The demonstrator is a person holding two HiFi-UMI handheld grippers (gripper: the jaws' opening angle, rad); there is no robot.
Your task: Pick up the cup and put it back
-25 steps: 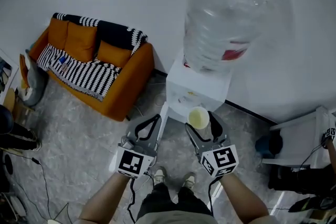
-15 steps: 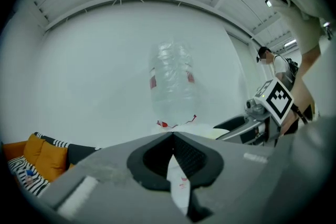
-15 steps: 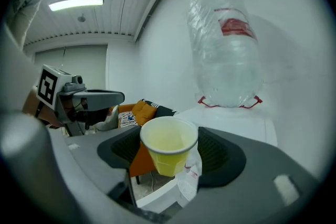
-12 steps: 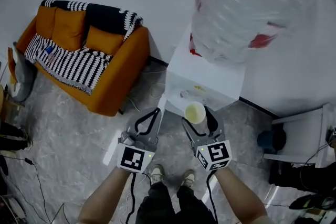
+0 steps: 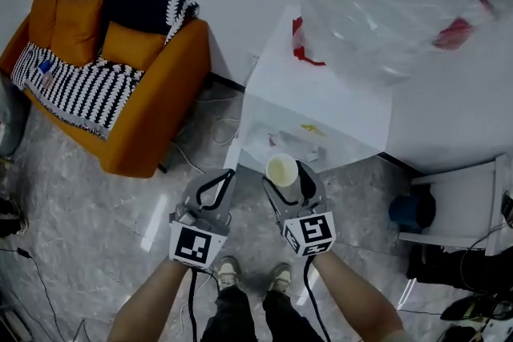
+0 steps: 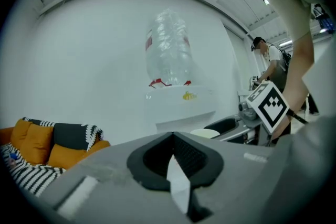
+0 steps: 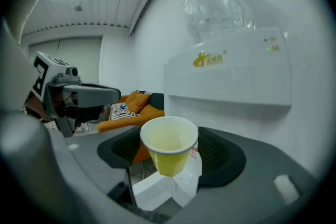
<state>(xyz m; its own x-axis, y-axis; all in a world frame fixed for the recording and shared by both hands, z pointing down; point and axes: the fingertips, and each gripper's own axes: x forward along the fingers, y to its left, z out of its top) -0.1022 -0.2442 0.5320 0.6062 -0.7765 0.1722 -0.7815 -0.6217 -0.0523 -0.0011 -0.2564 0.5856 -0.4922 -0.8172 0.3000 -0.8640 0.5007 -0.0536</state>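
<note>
Yellow cup (image 7: 168,150) clamped in right hand-held gripper (image 5: 284,174); left hand-held gripper (image 5: 226,176) closed, empty.

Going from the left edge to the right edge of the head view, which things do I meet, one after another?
orange sofa → left gripper → cup → dark blue round object → white stand

The water bottle (image 5: 401,4) runs off the head view's top and right edges, and the sofa (image 5: 120,92) is clipped at the left. From above, only the rim of the cup (image 5: 282,170) shows, its body hidden between the right gripper's (image 5: 287,179) jaws. The dispenser's (image 7: 236,81) yellow logo (image 7: 209,59) is too small to read.
</note>
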